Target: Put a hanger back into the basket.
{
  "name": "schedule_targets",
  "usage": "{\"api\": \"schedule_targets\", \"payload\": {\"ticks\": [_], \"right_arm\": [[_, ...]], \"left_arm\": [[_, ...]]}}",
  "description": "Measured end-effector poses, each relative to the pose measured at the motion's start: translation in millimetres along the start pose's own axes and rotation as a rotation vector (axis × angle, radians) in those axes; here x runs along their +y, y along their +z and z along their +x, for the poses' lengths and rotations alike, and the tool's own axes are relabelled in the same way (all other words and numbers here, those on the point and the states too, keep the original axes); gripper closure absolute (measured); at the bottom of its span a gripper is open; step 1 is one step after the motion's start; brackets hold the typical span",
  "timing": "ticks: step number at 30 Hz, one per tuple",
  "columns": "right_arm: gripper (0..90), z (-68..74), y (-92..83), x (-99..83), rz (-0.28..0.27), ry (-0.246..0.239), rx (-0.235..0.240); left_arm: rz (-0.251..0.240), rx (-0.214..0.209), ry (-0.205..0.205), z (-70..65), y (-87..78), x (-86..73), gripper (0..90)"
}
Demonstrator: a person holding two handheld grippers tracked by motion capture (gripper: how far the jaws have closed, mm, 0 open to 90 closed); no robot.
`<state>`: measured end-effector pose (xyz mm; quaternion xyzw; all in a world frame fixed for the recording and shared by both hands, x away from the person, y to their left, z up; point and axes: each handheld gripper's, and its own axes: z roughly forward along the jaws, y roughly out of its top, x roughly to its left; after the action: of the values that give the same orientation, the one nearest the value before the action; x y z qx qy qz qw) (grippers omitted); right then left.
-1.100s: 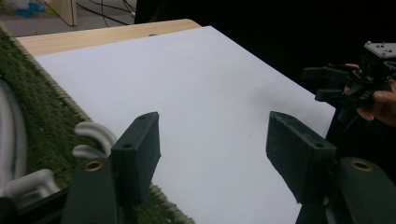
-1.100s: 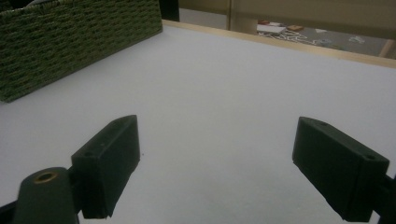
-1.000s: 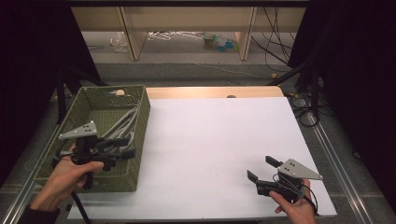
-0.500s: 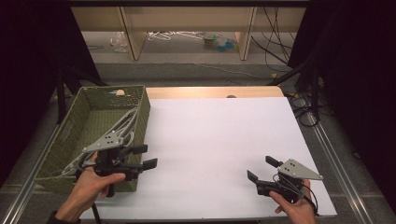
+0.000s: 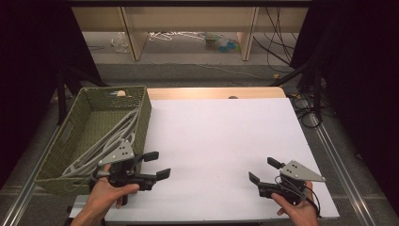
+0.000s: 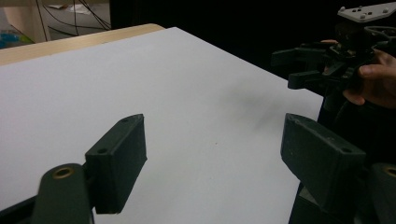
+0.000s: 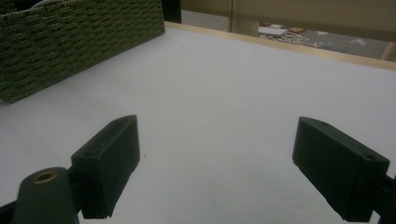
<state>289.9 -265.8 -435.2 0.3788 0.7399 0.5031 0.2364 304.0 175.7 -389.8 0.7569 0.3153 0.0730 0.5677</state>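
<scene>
While the white tabletop (image 5: 221,141) lies bare across its middle, a green woven basket (image 5: 77,141) sits at its nine o'clock edge, seen from the high view. Grey clothes hangers (image 5: 101,143) lie heaped inside that basket, leaning against its right wall, the nearest of them just behind the left tongs.

Left tongs (image 5: 156,165) hover at seven o'clock, just outside the basket's near right corner, pointing toward three o'clock over the white surface. Their jaws have just been opening and now stand spread wide, with nothing between them; the left gripper view shows bare tabletop in the gap.

Right tongs (image 5: 264,170) sit at five o'clock, low over the tabletop, aimed toward ten o'clock. Their jaws are spread wide too, empty, with the basket well apart ahead of them.
</scene>
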Motion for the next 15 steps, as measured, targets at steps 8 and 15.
{"api": "schedule_targets", "payload": {"ticks": [8, 15], "right_arm": [[15.9, 0.4, 0.0, 0.1, -0.007, -0.001, 0.008], [15.9, 6.9, -2.3, 0.6, -0.03, -0.007, 0.027]], "left_arm": [[-0.008, 0.009, 0.036, -9.9, 12.7, -19.3, 22.4], [-0.005, 0.054, 0.02, -14.0, 21.2, -46.5, 22.2]]}}
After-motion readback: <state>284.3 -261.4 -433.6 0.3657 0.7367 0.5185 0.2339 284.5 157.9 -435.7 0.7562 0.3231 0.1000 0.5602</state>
